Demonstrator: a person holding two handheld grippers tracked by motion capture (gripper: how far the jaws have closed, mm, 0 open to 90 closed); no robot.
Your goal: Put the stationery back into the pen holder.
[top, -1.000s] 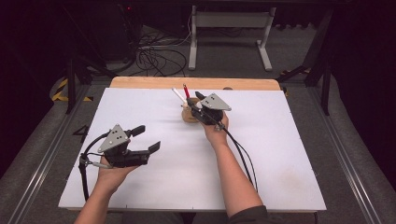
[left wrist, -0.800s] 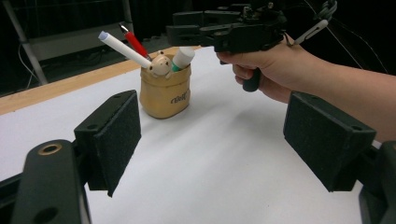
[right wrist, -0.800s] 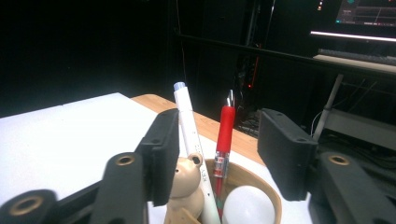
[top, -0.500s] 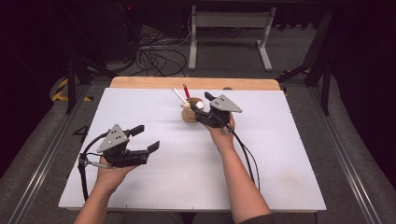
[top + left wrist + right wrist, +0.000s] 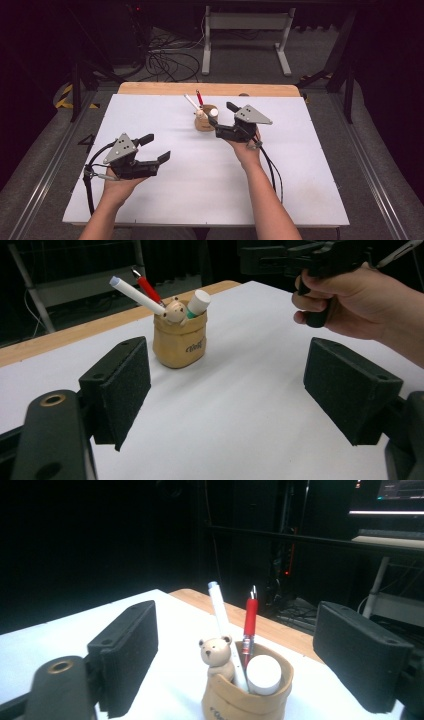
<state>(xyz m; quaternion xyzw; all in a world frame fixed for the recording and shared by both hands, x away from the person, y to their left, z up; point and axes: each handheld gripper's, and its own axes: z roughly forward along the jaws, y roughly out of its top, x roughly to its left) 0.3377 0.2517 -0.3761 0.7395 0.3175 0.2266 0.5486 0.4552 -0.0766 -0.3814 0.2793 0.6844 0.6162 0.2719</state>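
A tan pouch-shaped pen holder (image 5: 205,122) with a small bear figure (image 5: 217,655) stands near the table's far edge. It holds a white pen (image 5: 220,610), a red pen (image 5: 250,620) and a white-capped marker (image 5: 263,675). My right gripper (image 5: 221,119) hovers just right of the holder. Its jaws have just been opening and stand apart, pressing on nothing. In the right gripper view the holder (image 5: 247,692) lies a little beyond the pads. My left gripper (image 5: 159,146) rests low at the near left, open and empty, facing the holder (image 5: 180,342).
The white table top (image 5: 300,175) ends in a wooden strip (image 5: 160,89) at the far edge. Cables (image 5: 165,65) and a metal stand (image 5: 245,30) lie on the floor behind. Each gripper's cable trails back along the forearm.
The right gripper has drawn back from the pen holder, to the right and a little up, and its jaws have opened. The left gripper has kept still.
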